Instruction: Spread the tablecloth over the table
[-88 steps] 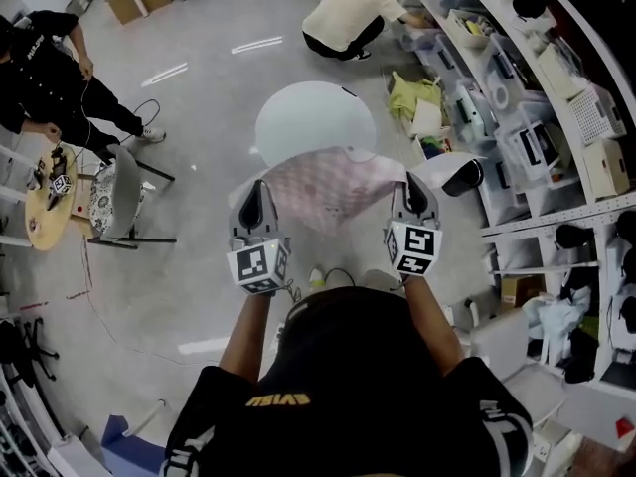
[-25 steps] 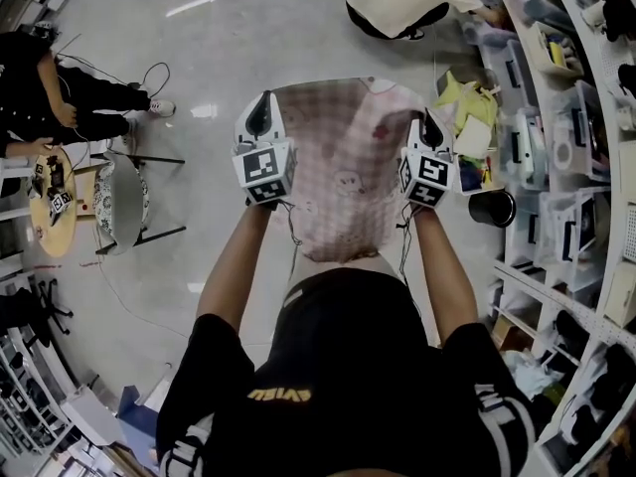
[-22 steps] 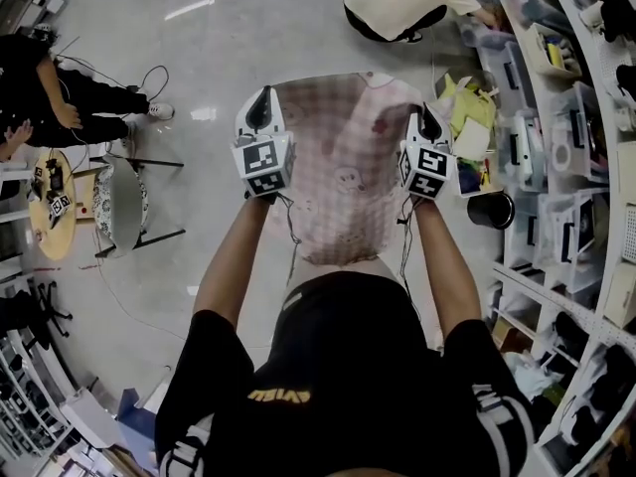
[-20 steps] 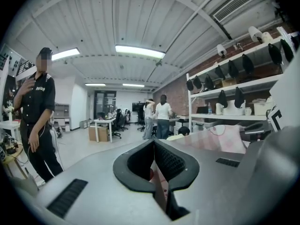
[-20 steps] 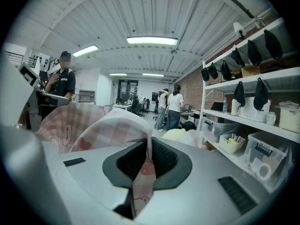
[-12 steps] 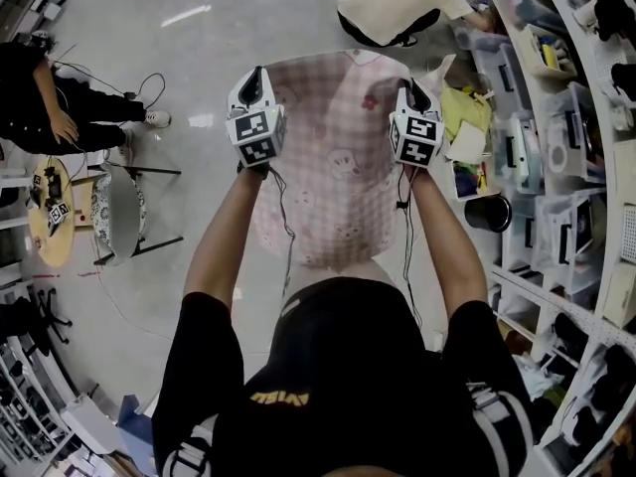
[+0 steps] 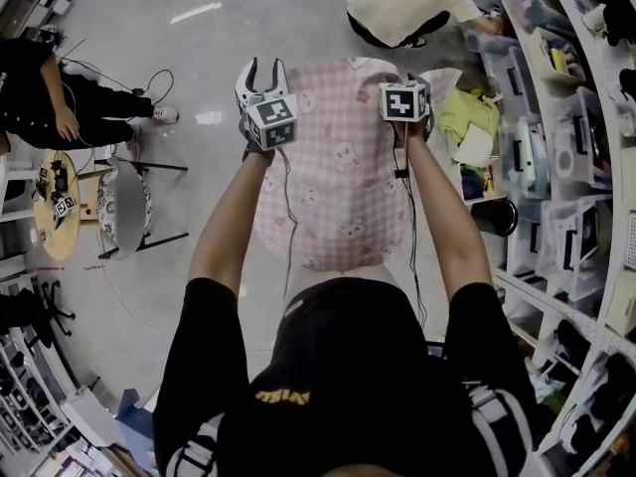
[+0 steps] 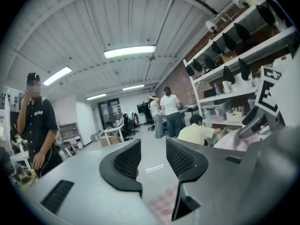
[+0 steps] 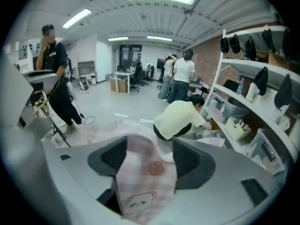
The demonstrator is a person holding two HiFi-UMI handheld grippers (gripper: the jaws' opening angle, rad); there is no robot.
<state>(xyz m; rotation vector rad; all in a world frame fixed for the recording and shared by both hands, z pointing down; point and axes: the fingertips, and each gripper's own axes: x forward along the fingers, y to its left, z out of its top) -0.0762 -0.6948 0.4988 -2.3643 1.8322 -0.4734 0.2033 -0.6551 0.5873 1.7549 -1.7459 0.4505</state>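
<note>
The pink checked tablecloth [image 7: 338, 177] with small bear prints lies draped over the round table, which it hides completely. My left gripper [image 7: 262, 68] hangs past the cloth's far left edge. Its jaws are opening and stand wide, with nothing between them in the left gripper view [image 8: 153, 153]; only a scrap of cloth [image 8: 163, 204] shows below. My right gripper [image 7: 405, 95] is at the far right corner, with its jaws hidden under its marker cube in the head view. In the right gripper view [image 9: 149, 161] its jaws are opening, and a loose fold of cloth [image 9: 145, 186] hangs between them.
A person in a yellow shirt [image 7: 407, 3] crouches just beyond the table by the shelving [image 7: 556, 117] along the right. A chair [image 7: 114, 207], a small round wooden table [image 7: 55, 202] and a person in black [image 7: 40, 87] are at the left. A black bin [image 7: 502, 217] stands at the right.
Both grippers carried the cloth forward and down, and it now covers the table top. The left jaws have opened and let go of the cloth. The right jaws have parted.
</note>
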